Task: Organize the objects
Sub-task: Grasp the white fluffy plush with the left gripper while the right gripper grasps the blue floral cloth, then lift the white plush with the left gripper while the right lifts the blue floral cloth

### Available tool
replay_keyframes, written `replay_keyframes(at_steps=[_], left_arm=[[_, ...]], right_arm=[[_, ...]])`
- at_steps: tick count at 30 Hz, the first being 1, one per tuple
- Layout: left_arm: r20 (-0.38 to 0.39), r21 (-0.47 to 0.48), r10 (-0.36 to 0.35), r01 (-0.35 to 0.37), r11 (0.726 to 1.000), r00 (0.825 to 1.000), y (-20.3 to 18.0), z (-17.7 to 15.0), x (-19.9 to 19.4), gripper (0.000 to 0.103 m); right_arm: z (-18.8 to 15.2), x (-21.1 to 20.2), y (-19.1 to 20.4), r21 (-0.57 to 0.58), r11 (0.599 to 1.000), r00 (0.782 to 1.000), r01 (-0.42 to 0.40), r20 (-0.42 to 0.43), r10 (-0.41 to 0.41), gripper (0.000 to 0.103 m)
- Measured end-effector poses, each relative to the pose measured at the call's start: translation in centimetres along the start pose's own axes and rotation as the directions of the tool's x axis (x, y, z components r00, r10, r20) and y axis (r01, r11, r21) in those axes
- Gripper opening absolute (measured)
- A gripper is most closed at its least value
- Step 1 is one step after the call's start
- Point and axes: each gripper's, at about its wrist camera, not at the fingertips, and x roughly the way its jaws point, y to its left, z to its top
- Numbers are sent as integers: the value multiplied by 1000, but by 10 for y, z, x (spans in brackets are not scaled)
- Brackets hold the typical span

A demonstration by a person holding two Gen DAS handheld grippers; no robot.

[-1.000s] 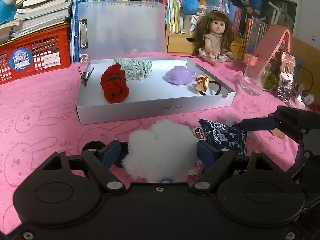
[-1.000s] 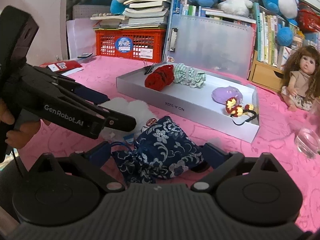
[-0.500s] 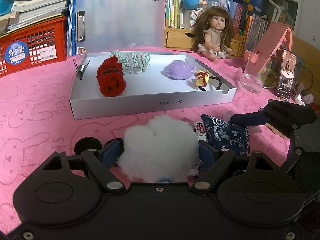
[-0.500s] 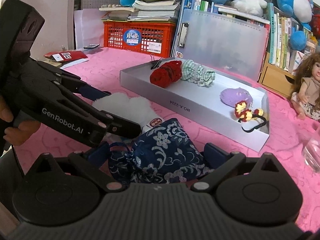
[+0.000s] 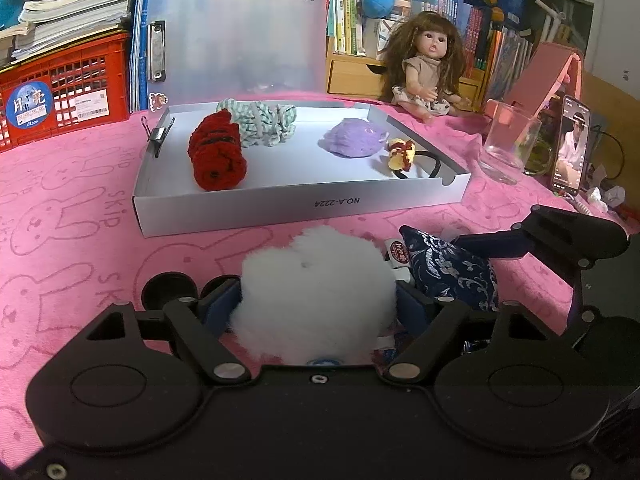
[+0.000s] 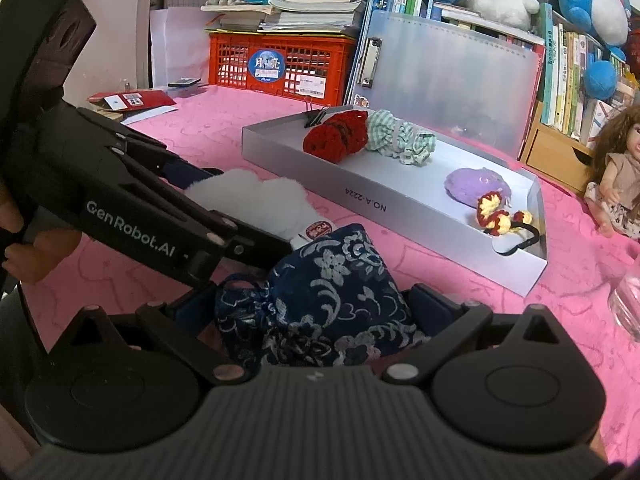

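Note:
My left gripper (image 5: 316, 304) is shut on a white fluffy plush (image 5: 316, 292), held just above the pink cloth in front of the grey tray (image 5: 296, 204). My right gripper (image 6: 316, 312) is shut on a dark blue floral pouch (image 6: 332, 288), right beside the plush (image 6: 256, 200). The pouch also shows in the left wrist view (image 5: 448, 268). The tray holds a red knitted piece (image 5: 216, 152), a green-white scrunchie (image 5: 264, 122), a purple plush (image 5: 354, 142) and a yellow-red hair tie (image 5: 402, 152).
A glass (image 5: 508, 144), a phone (image 5: 570, 148) and a doll (image 5: 424, 68) stand right of the tray. A red crate (image 5: 60, 96), a clear clipboard case (image 5: 236, 44) and books line the back. The left gripper body (image 6: 120, 200) crosses the right wrist view.
Both grippers have risen a little and moved toward the tray, each still holding its object. The tray's contents have not moved.

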Motion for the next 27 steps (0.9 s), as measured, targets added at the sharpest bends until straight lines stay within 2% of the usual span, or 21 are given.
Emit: replay_keyframes(at_steps=[3, 8, 15, 25, 27], left_arm=[[3, -14, -5, 5, 1000, 1000, 1, 1, -1, 70], [16, -46, -5, 6, 999, 1000, 4, 3, -7, 69], [54, -58, 3, 0, 998, 999, 4, 10, -19, 69], [76, -74, 16, -10, 997, 997, 5, 15, -29, 69], [80, -76, 18, -12, 997, 997, 6, 15, -29, 69]], right_arm=[[0, -3, -2, 31, 999, 1000, -13, 8, 13, 101], [0, -12, -8, 89, 996, 999, -26, 43, 22, 93], [2, -24, -10, 118, 993, 997, 0, 74, -9, 85], [5, -35, -16, 180, 981, 990, 66, 114, -88, 57], [6, -36, -19, 192, 979, 990, 66, 113, -89, 56]])
